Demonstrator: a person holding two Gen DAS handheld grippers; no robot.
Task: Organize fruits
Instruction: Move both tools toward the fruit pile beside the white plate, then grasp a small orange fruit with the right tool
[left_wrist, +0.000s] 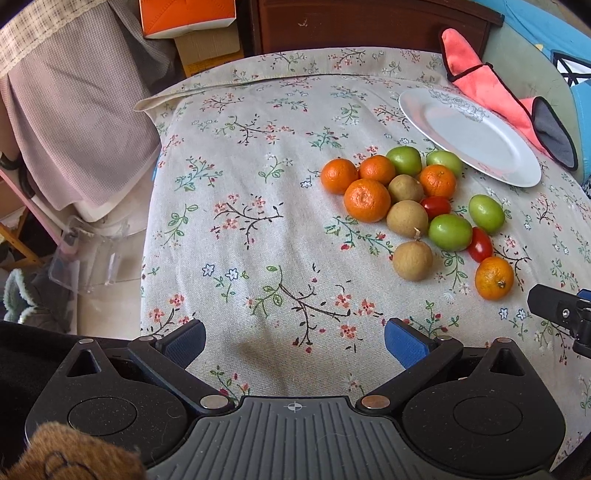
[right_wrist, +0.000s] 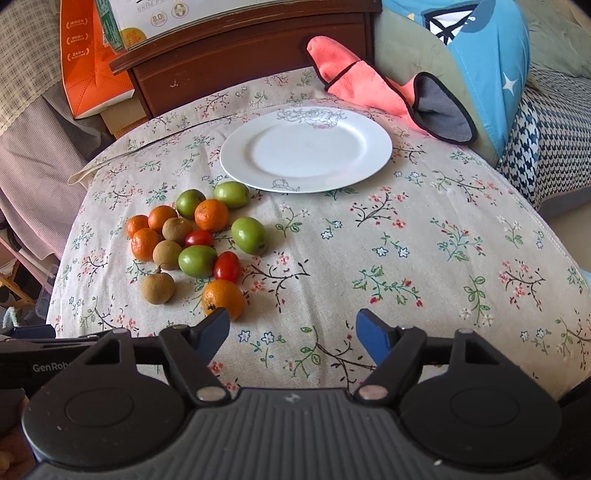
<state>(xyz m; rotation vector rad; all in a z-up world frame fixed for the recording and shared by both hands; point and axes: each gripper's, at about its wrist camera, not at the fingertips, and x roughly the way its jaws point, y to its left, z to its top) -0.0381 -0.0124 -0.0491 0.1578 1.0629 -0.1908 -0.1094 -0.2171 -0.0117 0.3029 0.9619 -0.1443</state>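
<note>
A pile of fruit lies on the floral cloth: several small oranges (left_wrist: 366, 199), several green fruits (left_wrist: 450, 232), three brown longans (left_wrist: 412, 260) and two red cherry tomatoes (left_wrist: 480, 244). The pile also shows in the right wrist view (right_wrist: 199, 236), left of centre. An empty white plate (left_wrist: 469, 136) (right_wrist: 306, 149) stands behind the pile. My left gripper (left_wrist: 295, 341) is open and empty, near and left of the pile. My right gripper (right_wrist: 293, 332) is open and empty; its left finger sits just before the nearest orange (right_wrist: 223, 298).
A pink-and-grey cloth (right_wrist: 388, 92) lies behind the plate against a blue-green cushion (right_wrist: 469, 55). A brown wooden cabinet (right_wrist: 240, 55) and an orange box (right_wrist: 88, 74) stand at the back. The table edge (left_wrist: 147, 221) drops off at left.
</note>
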